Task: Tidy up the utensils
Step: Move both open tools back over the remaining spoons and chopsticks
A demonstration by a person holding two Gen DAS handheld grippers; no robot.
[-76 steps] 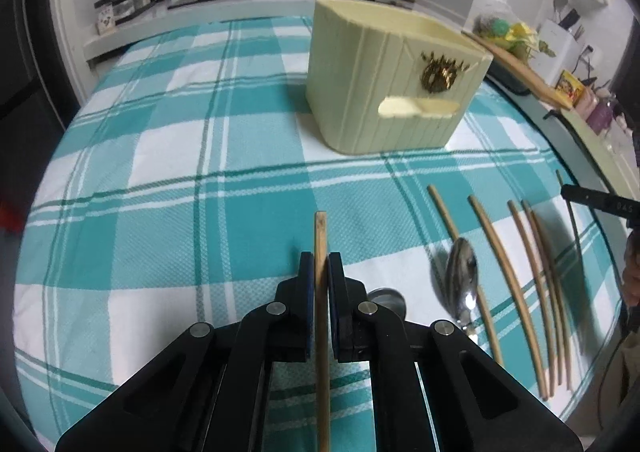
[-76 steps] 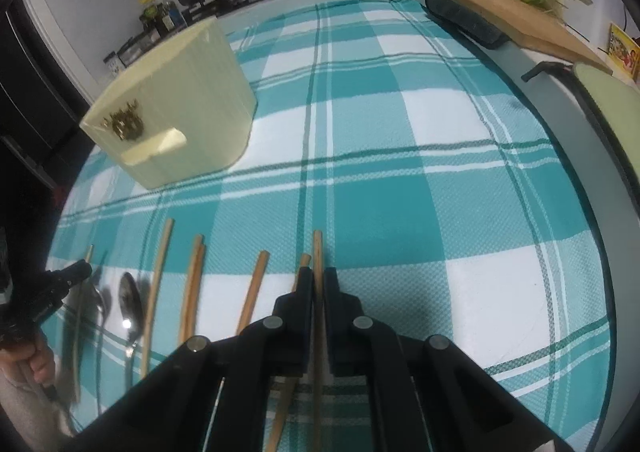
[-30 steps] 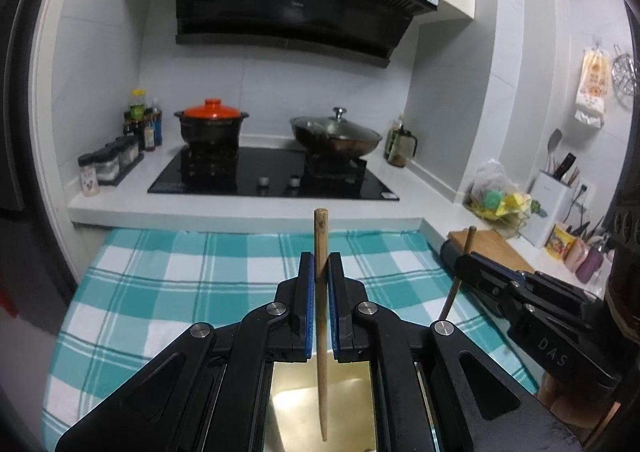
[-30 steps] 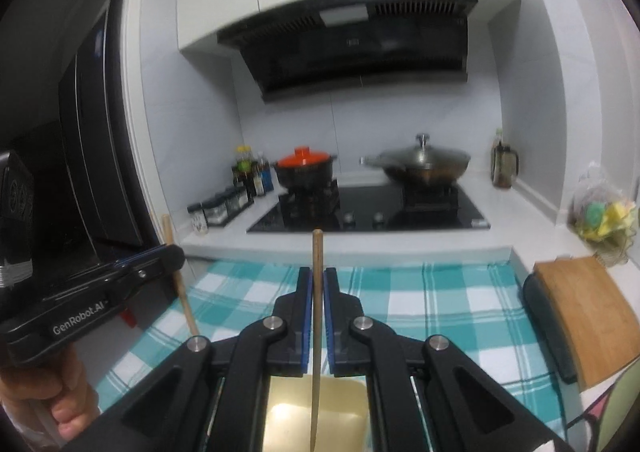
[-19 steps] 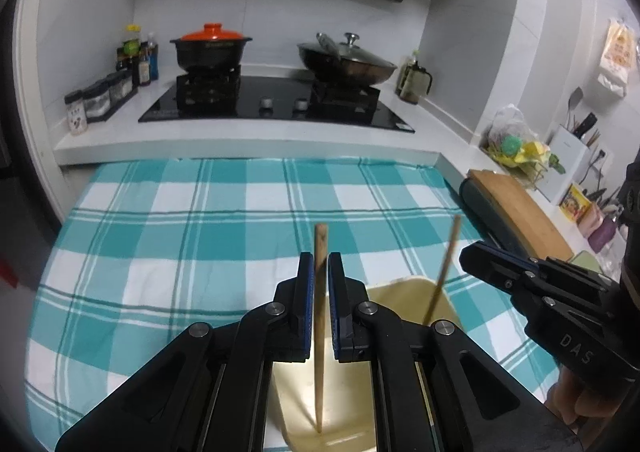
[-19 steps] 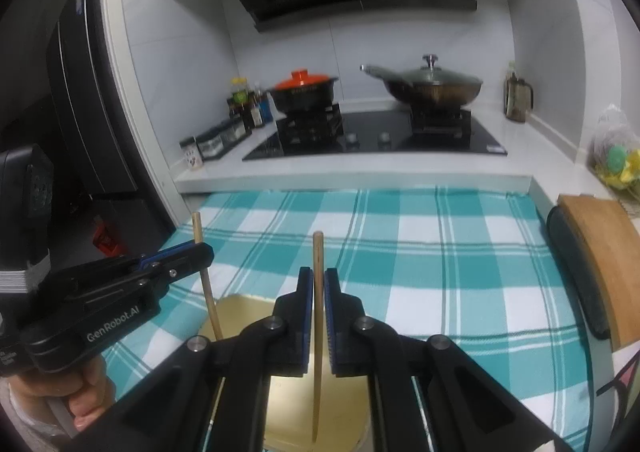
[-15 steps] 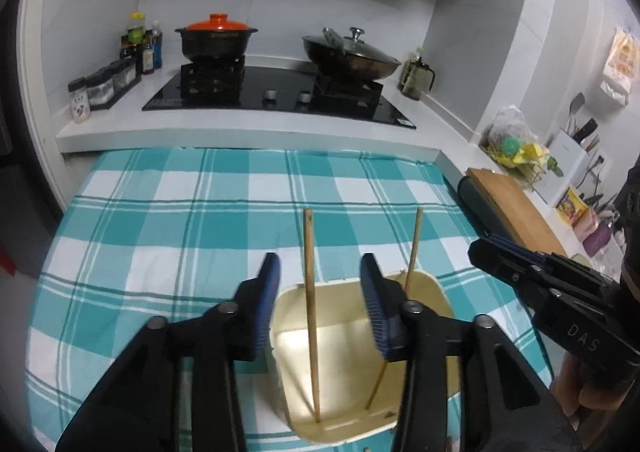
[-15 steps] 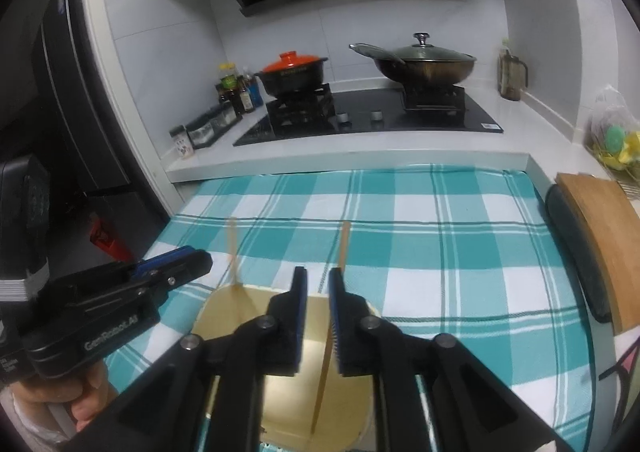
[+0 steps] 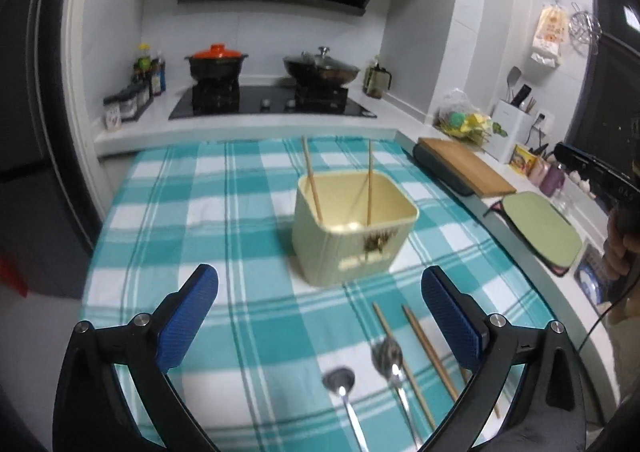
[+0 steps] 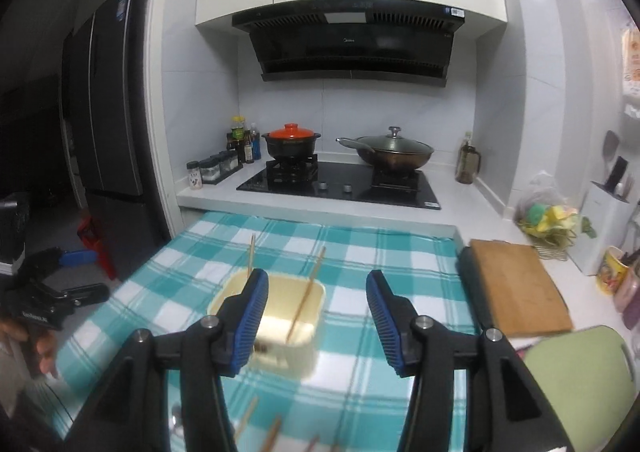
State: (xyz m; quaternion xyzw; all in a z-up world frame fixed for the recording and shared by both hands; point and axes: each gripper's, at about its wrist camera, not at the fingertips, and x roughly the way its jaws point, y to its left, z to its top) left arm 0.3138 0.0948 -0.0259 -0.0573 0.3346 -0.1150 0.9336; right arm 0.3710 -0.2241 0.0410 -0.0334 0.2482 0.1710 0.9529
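Note:
A cream utensil holder stands on the checked cloth with two wooden chopsticks leaning inside it. My left gripper hangs wide, its jaws still opening, with nothing between them, drawn back from the holder. Below it on the cloth lie two metal spoons and more chopsticks. My right gripper is also opening, empty, above and in front of the holder; chopsticks show inside it. Loose chopsticks lie blurred near the bottom edge.
Behind the cloth is a stove with an orange-lidded pot and a wok. A wooden board and a green mat lie at the right. The other hand-held gripper shows at left, a hand at right.
Both grippers let go of their chopsticks, which now stand in the holder. Both jaws opened and both grippers pulled back from the holder.

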